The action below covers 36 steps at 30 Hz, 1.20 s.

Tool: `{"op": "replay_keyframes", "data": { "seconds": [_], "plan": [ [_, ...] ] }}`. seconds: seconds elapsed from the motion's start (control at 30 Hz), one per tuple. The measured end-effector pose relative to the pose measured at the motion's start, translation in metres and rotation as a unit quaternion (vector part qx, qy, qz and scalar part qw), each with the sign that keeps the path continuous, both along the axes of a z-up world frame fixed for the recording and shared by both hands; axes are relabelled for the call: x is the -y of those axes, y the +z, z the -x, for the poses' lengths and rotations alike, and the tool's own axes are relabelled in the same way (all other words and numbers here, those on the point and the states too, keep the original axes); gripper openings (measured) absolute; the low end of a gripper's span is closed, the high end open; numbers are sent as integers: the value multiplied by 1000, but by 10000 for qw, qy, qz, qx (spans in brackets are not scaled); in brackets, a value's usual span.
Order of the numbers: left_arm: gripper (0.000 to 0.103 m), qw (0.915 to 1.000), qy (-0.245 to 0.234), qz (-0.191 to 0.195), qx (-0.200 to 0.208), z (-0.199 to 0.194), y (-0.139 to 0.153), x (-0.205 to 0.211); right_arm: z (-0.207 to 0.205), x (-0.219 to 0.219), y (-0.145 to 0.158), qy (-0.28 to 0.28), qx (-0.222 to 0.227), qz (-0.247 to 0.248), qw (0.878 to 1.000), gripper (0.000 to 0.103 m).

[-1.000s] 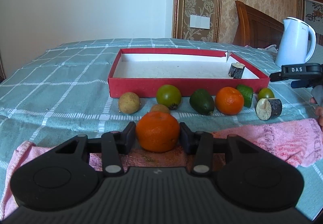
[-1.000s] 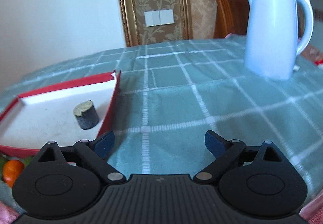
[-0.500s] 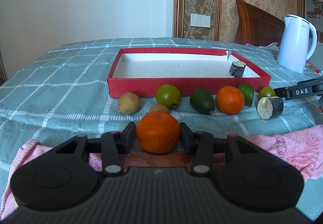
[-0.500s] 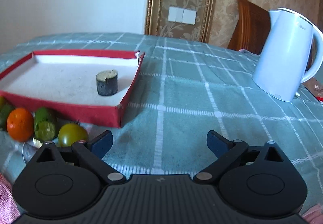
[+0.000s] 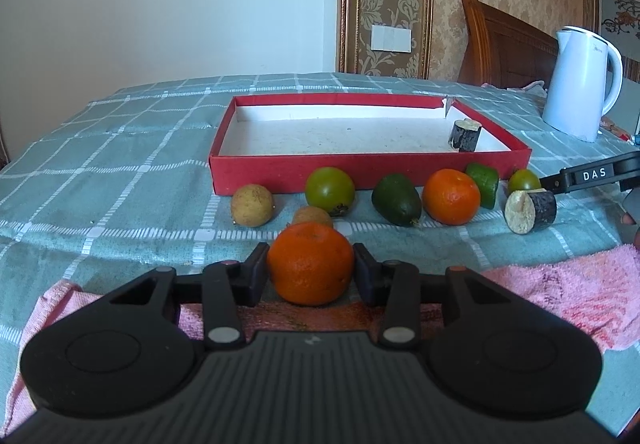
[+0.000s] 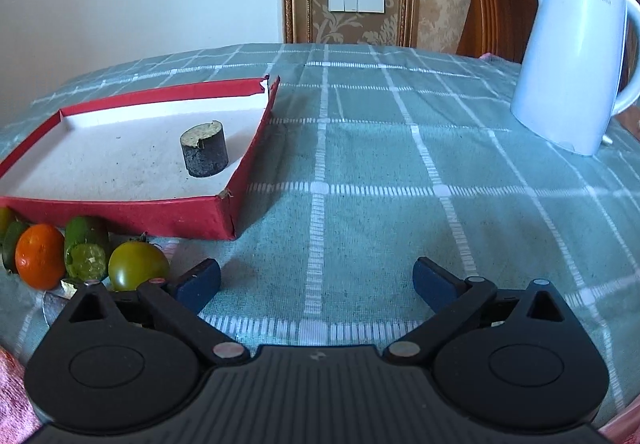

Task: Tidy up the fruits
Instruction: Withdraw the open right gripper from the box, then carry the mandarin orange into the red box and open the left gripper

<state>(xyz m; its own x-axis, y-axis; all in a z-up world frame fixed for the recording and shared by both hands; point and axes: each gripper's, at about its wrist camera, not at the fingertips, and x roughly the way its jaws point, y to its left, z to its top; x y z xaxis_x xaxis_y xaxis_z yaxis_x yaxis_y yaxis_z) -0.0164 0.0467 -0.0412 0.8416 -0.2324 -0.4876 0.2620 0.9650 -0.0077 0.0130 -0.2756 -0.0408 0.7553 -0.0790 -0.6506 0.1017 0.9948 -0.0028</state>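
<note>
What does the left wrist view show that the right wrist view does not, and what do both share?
Only the left wrist view: the left gripper, its fingers closing on an orange, two brown fruits, an avocado and a cut dark piece on the cloth. Only the right wrist view: the right gripper, fingers just opened, nothing between. Both: the red tray holding a dark piece, the kettle, a second orange.

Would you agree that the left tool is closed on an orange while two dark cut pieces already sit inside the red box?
Not quite: only one dark cut piece sits inside the red box; the other lies outside on the cloth, as the left wrist view shows. The left tool does grip the orange.
</note>
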Motion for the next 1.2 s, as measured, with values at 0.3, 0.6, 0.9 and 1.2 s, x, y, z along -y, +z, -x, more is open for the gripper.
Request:
{"op": "replay_keyframes", "data": {
  "seconds": [0.3, 0.6, 0.9, 1.2],
  "plan": [
    [40, 10000, 32, 20, 58, 3, 7, -2, 0, 0, 0, 1, 2, 0, 10000, 103],
    [40, 9989, -138, 311, 332, -15, 47, -3, 1, 1, 0, 2, 7, -5, 10000, 103],
    [40, 9990, 248, 181, 330, -100, 57, 10, 1, 1, 0, 3, 13, -7, 10000, 103],
    [40, 9980, 585, 133, -174, -174, 40, 5, 2, 1, 2, -29, 30, -42, 10000, 103]
  ]
}}
